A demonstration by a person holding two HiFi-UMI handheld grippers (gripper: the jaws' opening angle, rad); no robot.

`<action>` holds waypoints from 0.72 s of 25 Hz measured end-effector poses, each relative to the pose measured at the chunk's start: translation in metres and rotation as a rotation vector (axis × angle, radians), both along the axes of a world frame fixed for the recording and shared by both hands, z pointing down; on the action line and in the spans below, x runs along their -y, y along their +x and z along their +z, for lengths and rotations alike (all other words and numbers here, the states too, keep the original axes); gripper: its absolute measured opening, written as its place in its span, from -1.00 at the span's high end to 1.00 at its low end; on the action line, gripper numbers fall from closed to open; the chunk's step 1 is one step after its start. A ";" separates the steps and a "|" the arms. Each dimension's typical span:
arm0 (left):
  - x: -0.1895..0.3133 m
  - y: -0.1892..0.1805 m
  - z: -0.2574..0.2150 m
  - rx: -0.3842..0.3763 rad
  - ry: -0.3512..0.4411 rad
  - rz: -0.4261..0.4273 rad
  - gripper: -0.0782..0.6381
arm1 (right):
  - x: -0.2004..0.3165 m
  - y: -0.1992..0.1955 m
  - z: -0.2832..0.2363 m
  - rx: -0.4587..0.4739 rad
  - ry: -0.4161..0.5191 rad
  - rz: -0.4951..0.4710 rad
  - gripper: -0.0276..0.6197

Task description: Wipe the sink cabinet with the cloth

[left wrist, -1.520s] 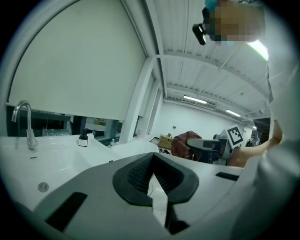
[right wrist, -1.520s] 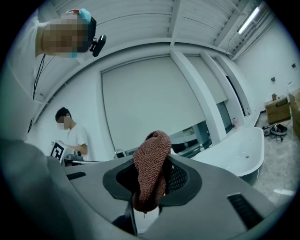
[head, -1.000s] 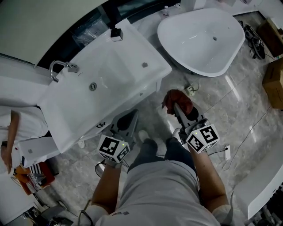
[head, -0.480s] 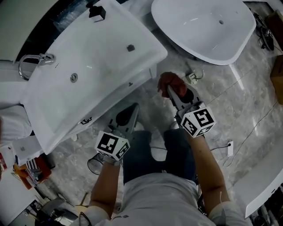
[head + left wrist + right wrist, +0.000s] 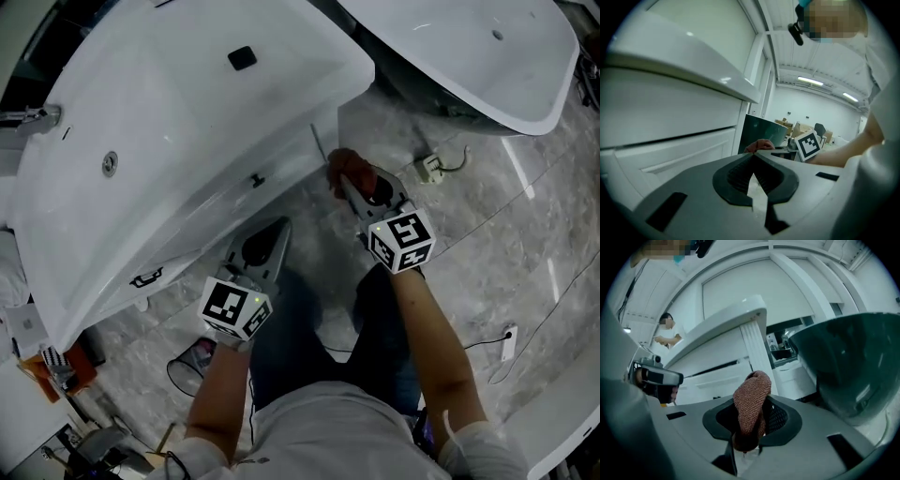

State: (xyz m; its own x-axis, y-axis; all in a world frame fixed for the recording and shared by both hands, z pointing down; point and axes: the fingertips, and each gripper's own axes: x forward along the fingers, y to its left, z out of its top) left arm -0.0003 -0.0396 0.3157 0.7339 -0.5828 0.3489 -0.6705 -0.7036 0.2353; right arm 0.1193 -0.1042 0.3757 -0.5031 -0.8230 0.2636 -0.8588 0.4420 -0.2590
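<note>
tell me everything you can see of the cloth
The cloth is reddish-brown with a coarse, knitted-looking texture, and it looks soft. It is bunched into a lump, not spread flat. The right tongs are shut on its lower part, and the rest sticks out past their tips and flops over. It is held off the floor, close to the front corner of the white sink cabinet. Whether it touches the cabinet cannot be told.

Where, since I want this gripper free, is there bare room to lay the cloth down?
The sink top is bare between the drain and the black square. Marble floor right of the right gripper is open. Clutter crowds the lower left.
</note>
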 end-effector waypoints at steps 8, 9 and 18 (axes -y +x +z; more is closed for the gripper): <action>0.020 0.000 0.102 0.008 0.024 -0.017 0.75 | 0.033 -0.016 0.118 -0.101 0.007 -0.083 0.60; 0.021 -0.001 0.111 0.007 0.021 -0.022 0.75 | 0.035 -0.018 0.128 -0.115 0.008 -0.097 0.60; 0.028 -0.030 0.141 -0.026 0.039 -0.079 0.75 | 0.058 -0.033 0.167 -0.198 0.041 -0.140 0.60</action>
State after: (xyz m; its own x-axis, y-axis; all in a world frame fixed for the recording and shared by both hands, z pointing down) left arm -0.0306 -0.0677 0.4567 0.6936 -0.6520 0.3064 -0.7184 -0.6578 0.2263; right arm 0.0862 -0.1624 0.5423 -0.5551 -0.7608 0.3362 -0.8204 0.5673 -0.0709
